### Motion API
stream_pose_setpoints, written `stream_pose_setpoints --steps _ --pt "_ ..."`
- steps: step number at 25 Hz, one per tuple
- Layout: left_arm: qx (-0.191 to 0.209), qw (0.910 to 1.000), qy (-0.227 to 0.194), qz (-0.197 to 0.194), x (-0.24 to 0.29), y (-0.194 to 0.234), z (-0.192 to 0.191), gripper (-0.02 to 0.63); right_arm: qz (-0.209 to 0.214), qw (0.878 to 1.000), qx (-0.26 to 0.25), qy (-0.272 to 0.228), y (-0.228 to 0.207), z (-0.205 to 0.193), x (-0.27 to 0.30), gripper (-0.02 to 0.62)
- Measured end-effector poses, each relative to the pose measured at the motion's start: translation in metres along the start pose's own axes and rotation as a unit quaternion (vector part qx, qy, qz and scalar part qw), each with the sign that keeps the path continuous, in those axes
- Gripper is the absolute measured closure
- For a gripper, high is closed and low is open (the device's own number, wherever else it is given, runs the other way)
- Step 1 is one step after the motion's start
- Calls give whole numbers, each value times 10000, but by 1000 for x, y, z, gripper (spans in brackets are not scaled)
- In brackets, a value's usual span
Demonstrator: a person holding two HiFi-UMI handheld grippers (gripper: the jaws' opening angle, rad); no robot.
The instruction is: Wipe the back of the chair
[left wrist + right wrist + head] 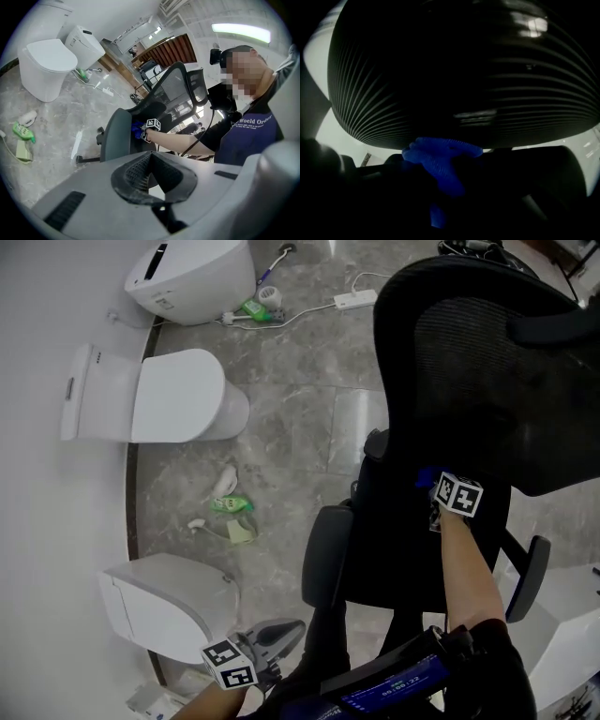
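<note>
One blue cloth (440, 161) (clamped in right gripper (433, 501)) against one chair (469, 381)

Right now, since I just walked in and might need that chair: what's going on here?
A person is wiping the black office chair. The right gripper is shut on a blue cloth and holds it against the lower part of the chair's backrest, below the mesh. The left gripper is shut and empty, held low and away from the chair. Several white toilets stand along the wall nearby.
</note>
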State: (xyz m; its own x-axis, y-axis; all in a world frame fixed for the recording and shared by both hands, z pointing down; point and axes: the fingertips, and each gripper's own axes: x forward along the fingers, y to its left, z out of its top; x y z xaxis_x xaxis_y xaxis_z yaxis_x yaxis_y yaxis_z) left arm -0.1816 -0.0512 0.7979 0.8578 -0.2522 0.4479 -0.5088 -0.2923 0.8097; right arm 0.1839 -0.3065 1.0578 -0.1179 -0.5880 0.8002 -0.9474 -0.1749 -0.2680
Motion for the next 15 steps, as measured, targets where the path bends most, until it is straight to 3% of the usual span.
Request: stream_pose_setpoints --steps 4,8,11,15 --pt "130 9997 184 -97 34 -27 -1 603 -883 9960 150 -65 -129 7 -50 529" --pt "317 9986 378 -208 62 -52 1 603 -1534 9863 567 -239 -213 0 -98 529" --pt "454 9973 509 -267 79 -68 -2 603 -1673 9801 1003 -378 -238 -3 -113 529" --pt "527 9968 535 -255 80 -97 0 603 -1236 9831 1278 -436 -209 -2 -136 529"
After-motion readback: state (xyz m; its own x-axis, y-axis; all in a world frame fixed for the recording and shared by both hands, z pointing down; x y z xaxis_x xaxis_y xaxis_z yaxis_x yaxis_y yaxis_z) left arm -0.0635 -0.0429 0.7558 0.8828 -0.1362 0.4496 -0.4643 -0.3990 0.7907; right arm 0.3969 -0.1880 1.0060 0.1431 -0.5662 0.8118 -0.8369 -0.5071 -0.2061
